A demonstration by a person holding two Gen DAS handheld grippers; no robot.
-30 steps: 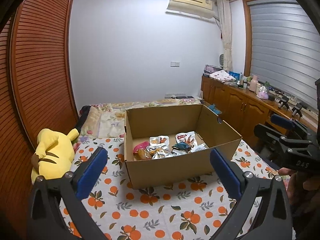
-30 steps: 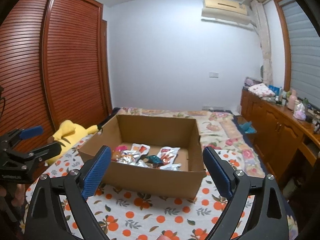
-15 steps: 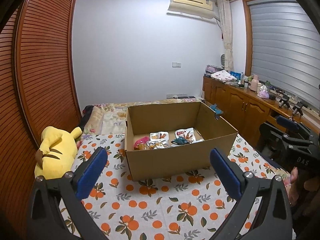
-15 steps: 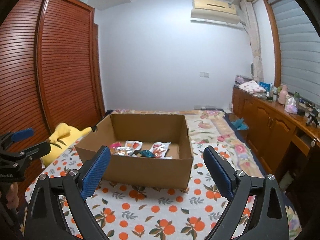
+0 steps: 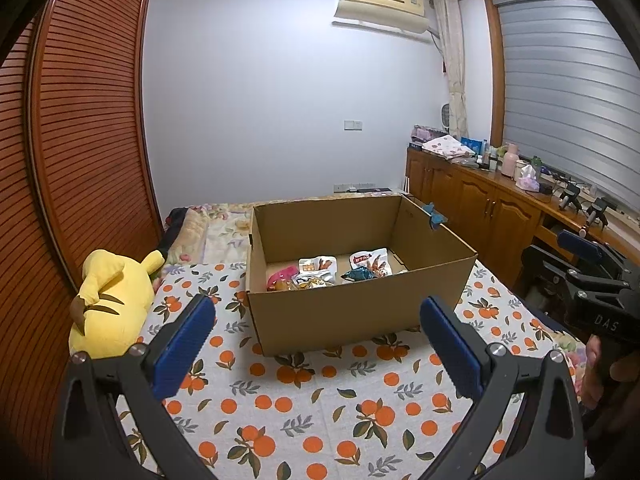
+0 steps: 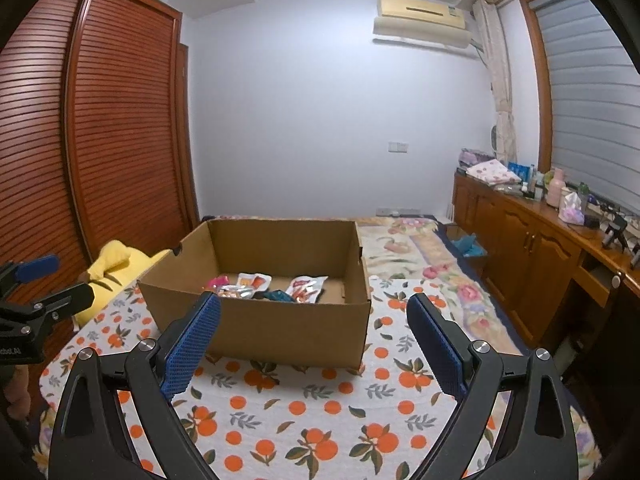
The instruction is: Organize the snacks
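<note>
We held L gripper (image 5: 316,328) and R gripper (image 6: 314,330) wide, empty, above the bedspread (image 5: 320,408). Snacks (image 5: 336,270) lay in the box (image 5: 352,312). Judged: should dip over near wall, pinch one pkt edge.

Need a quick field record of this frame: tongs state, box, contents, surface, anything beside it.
left tongs: open, empty, short of the box
right tongs: open, empty, short of the box
cardboard box: open top, upright on the bedspread
snack packets: several, loose on the box floor
bedspread: white, orange-fruit print
yellow plush toy: lying to the box's left
snacks outside box: none visible
</note>
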